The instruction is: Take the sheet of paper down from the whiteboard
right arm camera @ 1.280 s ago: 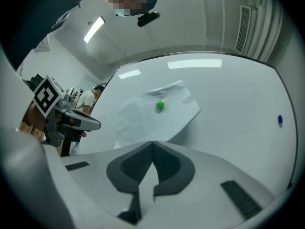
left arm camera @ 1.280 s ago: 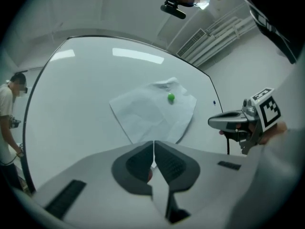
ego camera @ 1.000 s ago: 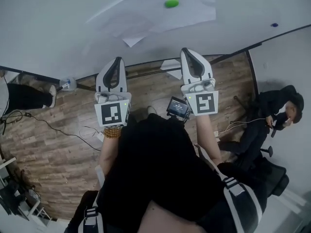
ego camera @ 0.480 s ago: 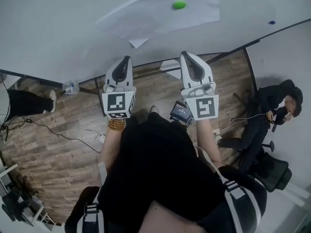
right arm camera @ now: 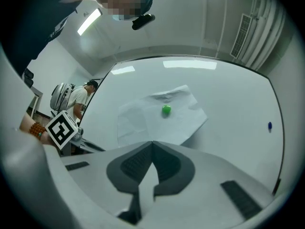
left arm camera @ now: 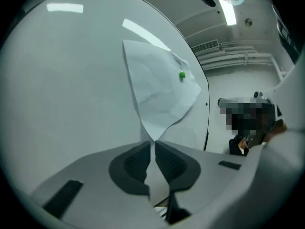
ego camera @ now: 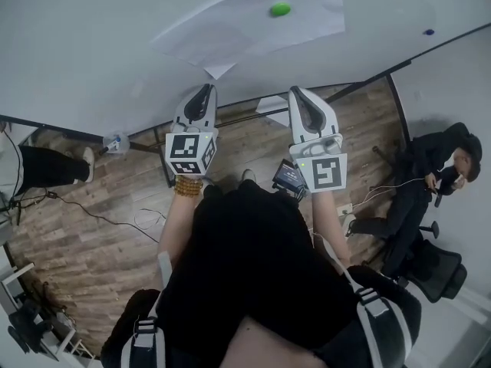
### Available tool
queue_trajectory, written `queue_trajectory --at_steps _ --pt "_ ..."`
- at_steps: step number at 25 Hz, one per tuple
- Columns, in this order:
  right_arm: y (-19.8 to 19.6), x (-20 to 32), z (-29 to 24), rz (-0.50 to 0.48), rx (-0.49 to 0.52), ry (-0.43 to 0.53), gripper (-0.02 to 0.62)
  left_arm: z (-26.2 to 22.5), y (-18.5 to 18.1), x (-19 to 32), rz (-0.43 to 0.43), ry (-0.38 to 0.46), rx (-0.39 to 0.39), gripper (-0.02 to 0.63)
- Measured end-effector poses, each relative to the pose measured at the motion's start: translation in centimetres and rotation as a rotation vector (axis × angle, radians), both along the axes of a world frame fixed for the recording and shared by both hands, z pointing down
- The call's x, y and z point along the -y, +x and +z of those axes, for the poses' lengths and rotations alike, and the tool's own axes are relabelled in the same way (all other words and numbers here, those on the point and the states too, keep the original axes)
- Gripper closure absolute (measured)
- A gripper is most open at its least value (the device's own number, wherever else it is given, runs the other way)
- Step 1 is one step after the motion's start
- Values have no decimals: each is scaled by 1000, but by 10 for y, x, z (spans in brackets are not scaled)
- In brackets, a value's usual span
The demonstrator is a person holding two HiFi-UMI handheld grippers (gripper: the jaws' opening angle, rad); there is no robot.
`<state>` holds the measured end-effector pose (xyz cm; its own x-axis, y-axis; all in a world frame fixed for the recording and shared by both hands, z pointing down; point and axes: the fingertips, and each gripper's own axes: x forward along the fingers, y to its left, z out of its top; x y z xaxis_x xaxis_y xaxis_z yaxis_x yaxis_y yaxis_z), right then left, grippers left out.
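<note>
Whiteboard (ego camera: 92, 44): I see it spread across the far side, in front of both tongs, with a wooden floor (ego camera: 92, 205) below it.
Sheet of paper (ego camera: 253, 21): on the board, right of its middle, creased and hanging askew; one corner points down toward my left tool.
Green magnet (ego camera: 280, 9): sits on the sheet near its upper middle and pins it to the board.
Blue dot (ego camera: 428, 32): on the board, well to the right of the sheet.
Left gripper (ego camera: 204, 90): I hold it level, pointing at the board. In its own view the jaws stand almost together, with a thin slit of light between the pads. The sheet's lower corner lines up just past the tips. From the head view the tips sit near that corner but short of it, so I read no pinch on the paper.
Right gripper (ego camera: 299, 92): level beside the left one, below the sheet. Its jaws are pressed together at the tips with nothing between them.
Person (ego camera: 437, 182): seated at the far right, in dark clothing, well apart from the board work.
</note>
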<state>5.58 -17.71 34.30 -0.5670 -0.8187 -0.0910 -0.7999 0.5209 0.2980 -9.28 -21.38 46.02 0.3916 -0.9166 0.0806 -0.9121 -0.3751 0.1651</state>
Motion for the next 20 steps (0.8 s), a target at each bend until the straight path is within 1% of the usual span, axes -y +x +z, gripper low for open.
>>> queue_trajectory --at_steps 3,7,14,17,20 --pt "-3 3 -2 -11 -1 2 597 5 9 6 57 -27 -24 572" --pt "-6 6 -2 -25 -4 -1 597 4 13 11 89 -36 -55 538" --pt "-4 7 1 -28 -14 -6 597 1 13 17 101 -46 -107 525" --pt "-3 9 -1 -26 -16 0 597 -4 14 18 104 -37 -127 525" --pt "-5 9 -3 -26 -34 22 597 -11 14 19 93 -21 -128 526"
